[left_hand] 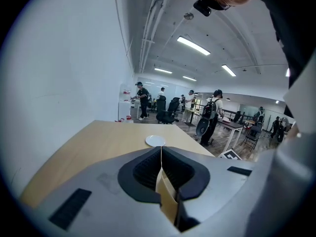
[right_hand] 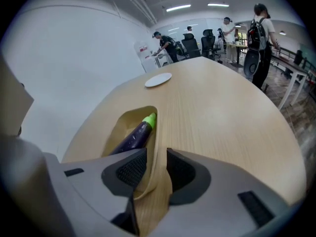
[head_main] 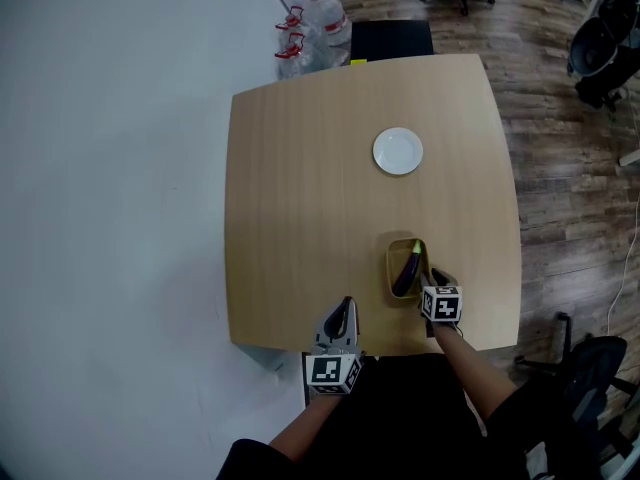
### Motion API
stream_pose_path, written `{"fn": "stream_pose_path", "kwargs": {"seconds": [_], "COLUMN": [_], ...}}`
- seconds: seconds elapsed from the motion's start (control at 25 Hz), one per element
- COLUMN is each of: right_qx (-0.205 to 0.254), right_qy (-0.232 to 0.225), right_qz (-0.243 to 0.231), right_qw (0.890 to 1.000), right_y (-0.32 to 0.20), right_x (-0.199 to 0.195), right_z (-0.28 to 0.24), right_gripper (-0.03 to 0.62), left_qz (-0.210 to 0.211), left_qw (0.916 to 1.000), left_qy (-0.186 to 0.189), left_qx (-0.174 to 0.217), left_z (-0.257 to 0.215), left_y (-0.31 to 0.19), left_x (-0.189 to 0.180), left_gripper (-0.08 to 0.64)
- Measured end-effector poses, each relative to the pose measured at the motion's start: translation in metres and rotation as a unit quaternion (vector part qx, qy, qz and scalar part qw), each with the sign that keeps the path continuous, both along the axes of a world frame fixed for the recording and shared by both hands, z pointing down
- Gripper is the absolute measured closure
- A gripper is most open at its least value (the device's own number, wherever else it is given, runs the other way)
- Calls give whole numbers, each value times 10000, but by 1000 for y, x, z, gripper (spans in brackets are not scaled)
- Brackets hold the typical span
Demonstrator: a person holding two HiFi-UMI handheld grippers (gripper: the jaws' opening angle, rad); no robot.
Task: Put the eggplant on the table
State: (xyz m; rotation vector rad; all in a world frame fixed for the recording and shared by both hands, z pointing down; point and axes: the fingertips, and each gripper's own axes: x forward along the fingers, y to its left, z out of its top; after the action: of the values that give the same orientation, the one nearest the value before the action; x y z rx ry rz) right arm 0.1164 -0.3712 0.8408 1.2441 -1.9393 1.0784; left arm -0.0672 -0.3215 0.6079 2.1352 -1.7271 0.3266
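Bowl: tan oval wooden bowl (head_main: 389, 258) sat on the light wooden desk (head_main: 300, 218), near its front edge.
Contents: dark purple eggplant (head_main: 407, 267), green stem, lay inside.
Right gripper (right_hand: 157, 154): jaws apart, straddling the bowl's near rim.
Left gripper (left_hand: 161, 149): closed on nothing, well apart from the bowl.

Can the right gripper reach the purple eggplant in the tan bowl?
Probably yes: the right gripper, jaws apart, straddles the rim of the tan bowl; the purple eggplant lies uncovered just beyond.
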Motion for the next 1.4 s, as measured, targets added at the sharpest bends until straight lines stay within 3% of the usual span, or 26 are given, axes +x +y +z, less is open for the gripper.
{"fn": "stream_pose_path", "kwargs": {"seconds": [0.28,0.4,0.6,0.72,0.84,0.92,1.08,1.28,1.4], "right_qx": [809,1185,1745,2117,2404,2496,2644,2600,2780], "right_qy": [28,-65,-199,-206,-240,-460,-700,-991,-839], "right_qz": [-396,-262,-97,-34,-18,-1,-195,21,63], "right_qw": [9959,9926,9844,9771,9704,9672,9617,9605,9569], "right_y": [-10,-3,17,34,60,82,137,200,226], "right_x": [0,1,-3,-13,-28,-42,-72,-91,-94], "right_z": [-70,-106,-164,-200,-233,-255,-296,-323,-332], "right_gripper": [371,365,362,362,367,377,410,513,529], "left_qz": [36,31,-73,255,708,943,1059,1049,1091], "left_qw": [9995,9991,9957,9938,9918,9894,9852,9830,9822], "left_qy": [207,268,717,826,632,559,960,1219,1182], "left_qx": [246,329,577,693,854,948,949,891,970], "left_z": [-14,-23,-41,-51,-57,-64,-81,-89,-93], "left_y": [5,15,32,47,71,89,128,172,194], "left_x": [-5,-13,-25,-23,-17,-14,-14,-25,-30], "left_gripper": [545,545,545,545,545,545,545,545,545]}}
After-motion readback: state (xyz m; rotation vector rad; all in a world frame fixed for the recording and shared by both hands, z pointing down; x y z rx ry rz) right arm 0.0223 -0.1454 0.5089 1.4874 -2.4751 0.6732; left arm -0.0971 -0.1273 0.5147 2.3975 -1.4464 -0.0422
